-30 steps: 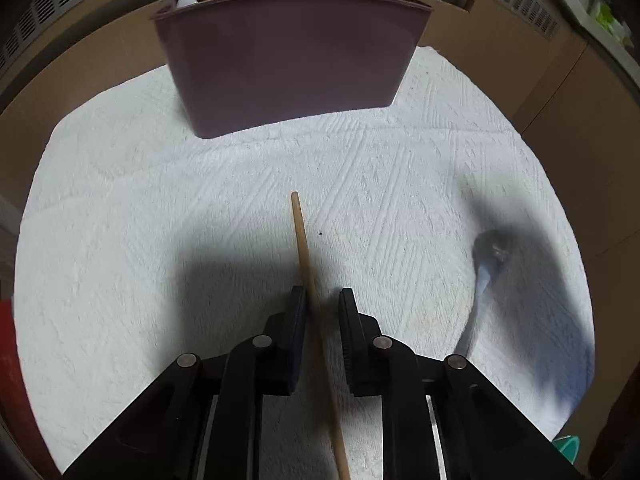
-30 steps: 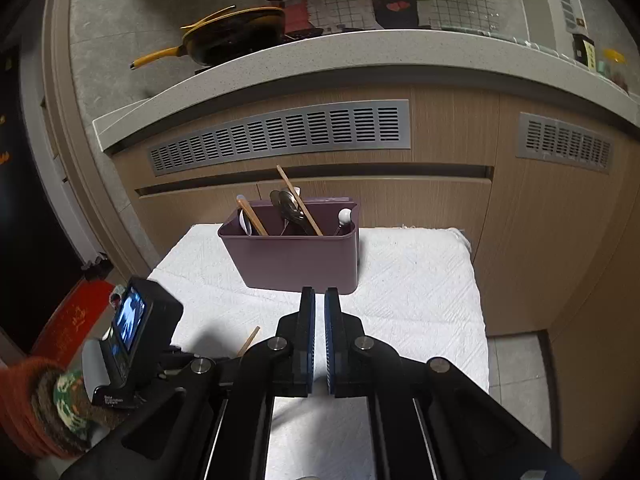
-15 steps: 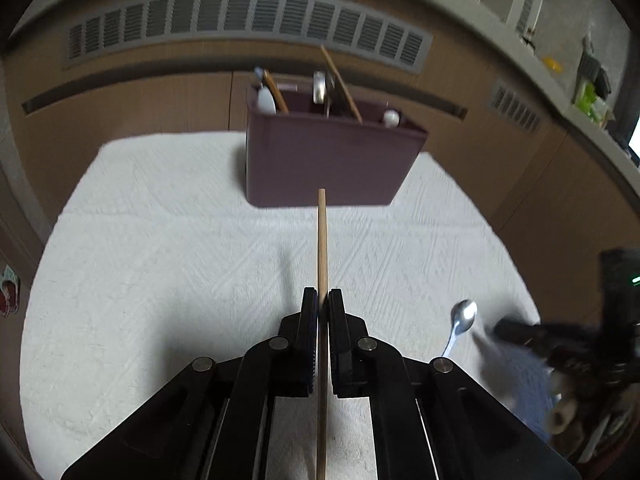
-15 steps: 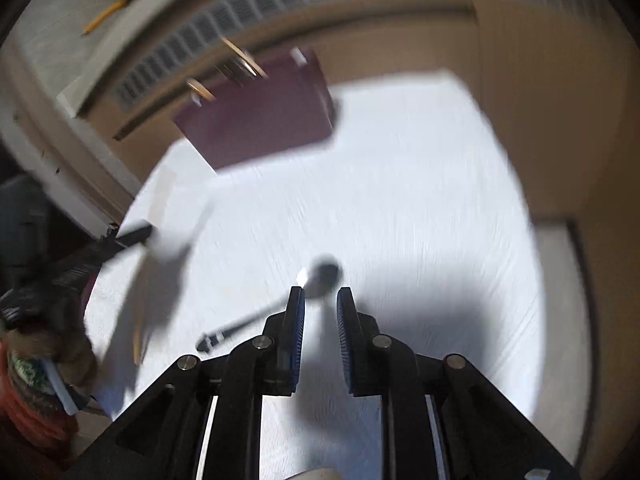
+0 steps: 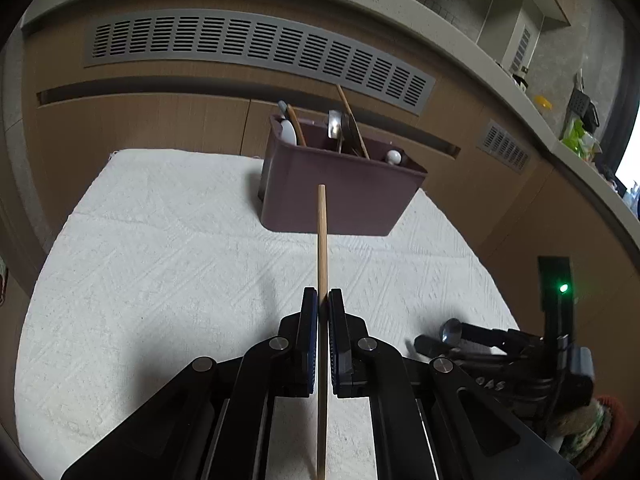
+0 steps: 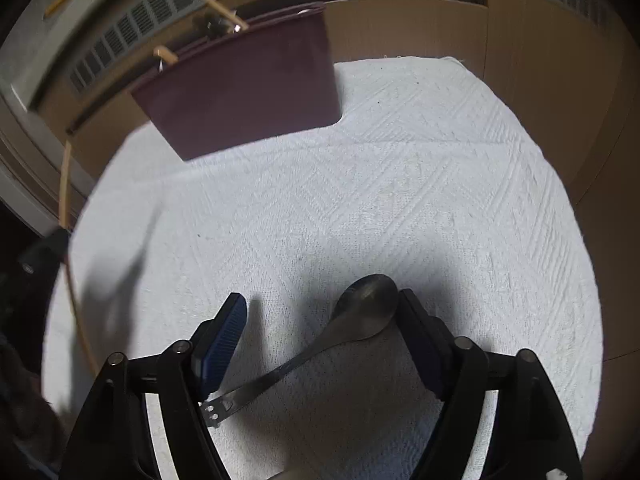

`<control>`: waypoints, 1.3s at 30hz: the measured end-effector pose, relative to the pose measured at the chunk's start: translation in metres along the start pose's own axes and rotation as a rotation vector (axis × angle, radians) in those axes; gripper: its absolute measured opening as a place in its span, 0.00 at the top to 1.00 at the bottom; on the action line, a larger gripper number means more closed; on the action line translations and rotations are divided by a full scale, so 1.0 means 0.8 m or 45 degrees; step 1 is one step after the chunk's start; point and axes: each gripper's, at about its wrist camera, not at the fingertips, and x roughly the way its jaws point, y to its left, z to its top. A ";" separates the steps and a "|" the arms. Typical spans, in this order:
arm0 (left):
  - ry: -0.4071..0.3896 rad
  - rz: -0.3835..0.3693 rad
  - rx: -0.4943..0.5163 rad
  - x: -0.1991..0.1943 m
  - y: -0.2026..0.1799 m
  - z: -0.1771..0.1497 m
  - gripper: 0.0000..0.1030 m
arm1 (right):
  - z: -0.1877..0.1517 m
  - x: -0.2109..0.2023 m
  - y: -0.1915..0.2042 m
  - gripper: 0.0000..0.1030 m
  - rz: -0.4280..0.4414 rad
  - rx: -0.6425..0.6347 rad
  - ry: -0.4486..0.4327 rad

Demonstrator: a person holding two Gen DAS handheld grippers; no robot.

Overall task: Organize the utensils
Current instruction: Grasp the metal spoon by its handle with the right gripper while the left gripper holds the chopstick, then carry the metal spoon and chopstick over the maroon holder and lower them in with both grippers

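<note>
My left gripper is shut on a wooden chopstick and holds it above the white cloth, pointing at the maroon utensil holder. The holder stands at the far side with several utensils in it. My right gripper is open, low over the cloth, with a metal spoon lying between its fingers; the bowl touches the right finger. The holder also shows in the right wrist view, as does the held chopstick at the far left.
Wooden cabinet fronts with grey vent grilles stand behind the table under a countertop. The cloth's edges drop off at the left and right. The right gripper shows at the lower right of the left wrist view.
My left gripper shut on the chopstick and lifted it off the cloth. My right gripper swung down to the spoon and opened wide around it.
</note>
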 end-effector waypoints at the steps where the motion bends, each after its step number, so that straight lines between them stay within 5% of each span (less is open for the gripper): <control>1: -0.003 -0.008 -0.008 -0.001 0.002 0.001 0.95 | -0.002 0.002 0.008 0.27 -0.048 -0.024 -0.004; 3: -0.008 -0.019 -0.025 -0.004 0.005 0.002 0.95 | -0.007 0.005 0.025 0.34 -0.161 -0.120 -0.036; 5: -0.010 -0.021 -0.039 -0.005 0.008 0.002 0.95 | -0.013 0.001 0.037 0.72 -0.129 -0.204 -0.081; 9: -0.009 -0.021 -0.055 -0.006 0.010 0.003 0.95 | -0.012 -0.009 0.073 0.73 0.077 -0.543 -0.107; 12: -0.016 -0.019 -0.067 -0.009 0.014 0.002 0.95 | -0.008 -0.038 0.074 0.71 0.165 -0.621 -0.173; 17: -0.013 -0.028 -0.097 -0.005 0.018 0.001 0.95 | -0.003 -0.062 0.047 0.71 0.168 -0.558 -0.196; 22: -0.024 -0.013 -0.090 -0.005 0.016 0.000 0.95 | -0.021 -0.046 0.020 0.71 0.271 -0.301 -0.028; 27: -0.025 -0.010 -0.089 -0.005 0.017 -0.001 0.95 | -0.030 -0.014 0.037 0.71 0.131 -0.176 -0.011; 30: -0.026 0.001 -0.097 -0.005 0.018 -0.001 0.95 | -0.025 -0.004 0.056 0.63 0.035 -0.212 -0.048; 33: -0.028 -0.002 -0.101 -0.007 0.018 -0.001 0.95 | -0.027 0.002 0.078 0.68 -0.085 -0.315 -0.072; 34: -0.028 -0.004 -0.097 -0.008 0.016 -0.001 0.95 | -0.029 0.001 0.083 0.75 -0.081 -0.364 -0.081; 39: -0.046 0.000 -0.068 -0.015 0.004 0.001 0.95 | -0.028 -0.031 0.082 0.75 -0.081 -0.473 -0.217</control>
